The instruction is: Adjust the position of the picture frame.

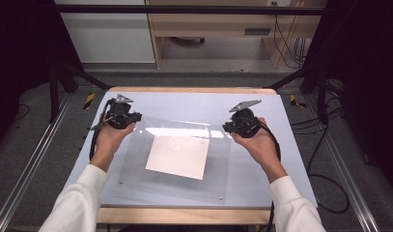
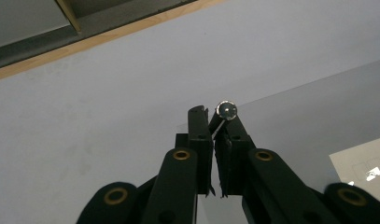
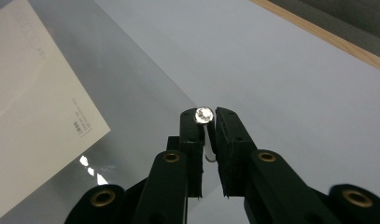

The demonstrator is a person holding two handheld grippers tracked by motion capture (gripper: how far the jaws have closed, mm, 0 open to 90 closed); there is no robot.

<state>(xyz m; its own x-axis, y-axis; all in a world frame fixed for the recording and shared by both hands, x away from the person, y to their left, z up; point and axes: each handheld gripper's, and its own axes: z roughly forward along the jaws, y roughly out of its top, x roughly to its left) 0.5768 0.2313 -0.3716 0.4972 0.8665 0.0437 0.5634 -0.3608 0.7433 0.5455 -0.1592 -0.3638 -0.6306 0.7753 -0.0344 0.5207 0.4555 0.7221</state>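
Note:
A clear plastic sheet [image 1: 136,166] lies on the pale blue table top [image 1: 194,104], with a white paper [image 1: 178,155] in its middle. Small metal screws sit at its corners. My left gripper [image 1: 125,119] is shut on the sheet's far left corner. In the left gripper view the jaws [image 2: 213,117] pinch the sheet's edge just below the screw head [image 2: 226,110]. My right gripper [image 1: 232,125] is shut on the far right corner. In the right gripper view its jaws [image 3: 209,119] clamp the sheet [image 3: 131,84] beside the screw [image 3: 204,114]. Whether the far edge is lifted, I cannot tell.
The table has a wooden rim [image 1: 194,90] at the far side. Black frame posts [image 1: 54,82] stand at both sides. Cables [image 1: 329,188] lie on the floor to the right. Near-corner screws [image 1: 220,197] mark the sheet's front edge.

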